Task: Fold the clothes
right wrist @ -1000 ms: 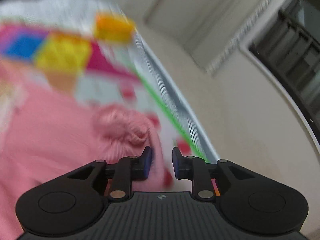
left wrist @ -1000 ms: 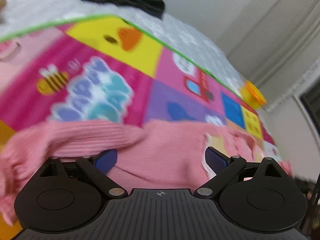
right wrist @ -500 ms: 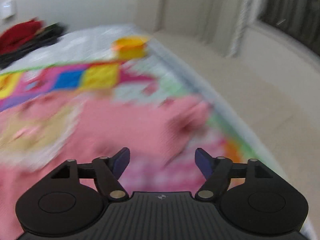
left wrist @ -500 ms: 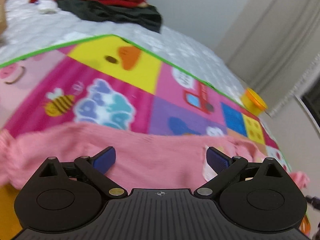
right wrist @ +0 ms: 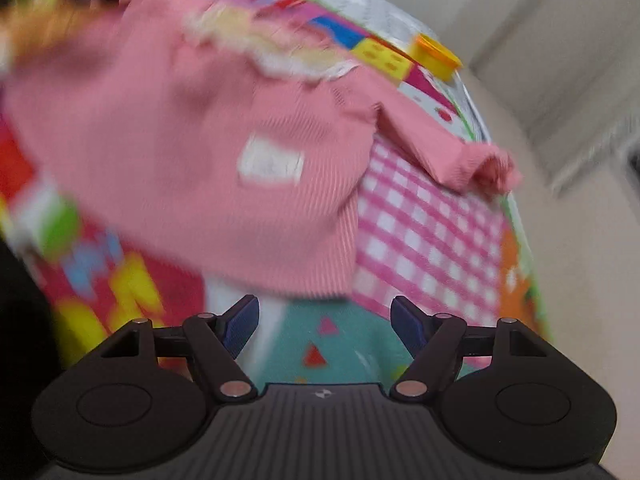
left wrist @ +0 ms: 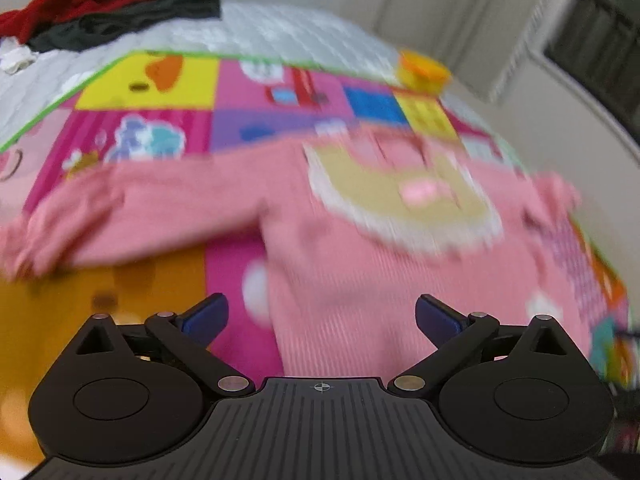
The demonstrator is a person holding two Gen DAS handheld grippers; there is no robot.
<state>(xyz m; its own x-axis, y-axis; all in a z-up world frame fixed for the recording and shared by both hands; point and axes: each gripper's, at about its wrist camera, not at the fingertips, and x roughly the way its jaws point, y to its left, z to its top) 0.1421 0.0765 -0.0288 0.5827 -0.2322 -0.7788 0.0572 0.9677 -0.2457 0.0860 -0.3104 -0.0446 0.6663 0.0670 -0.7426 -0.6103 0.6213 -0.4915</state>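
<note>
One pink sweater lies spread flat on a bright play mat, front up, with its two sleeves stretched out to either side. The knit is finely ribbed, with ridges running along the body and sleeves. A pale yellow patch edged in white fuzz covers the chest, though blur hides its details. In the right wrist view a small white rectangular patch sits lower on the body, and one sleeve cuff ends in a bunched, ruffled edge over a pink-and-white checked square of the mat.

Two grippers show, one per view. The left gripper hovers over the sweater's lower edge, its blue-padded fingers spread wide and holding nothing. The right gripper hangs just past the hem over a teal panel of the mat, likewise spread and empty.

The mat is a patchwork of cartoon squares with a green border. It rests on a white quilted cover. One orange-and-yellow round tub stands near the mat's far corner. A pile of red and black clothes sits on the quilt farther back. Pale walls and a light floor surround the bed.
</note>
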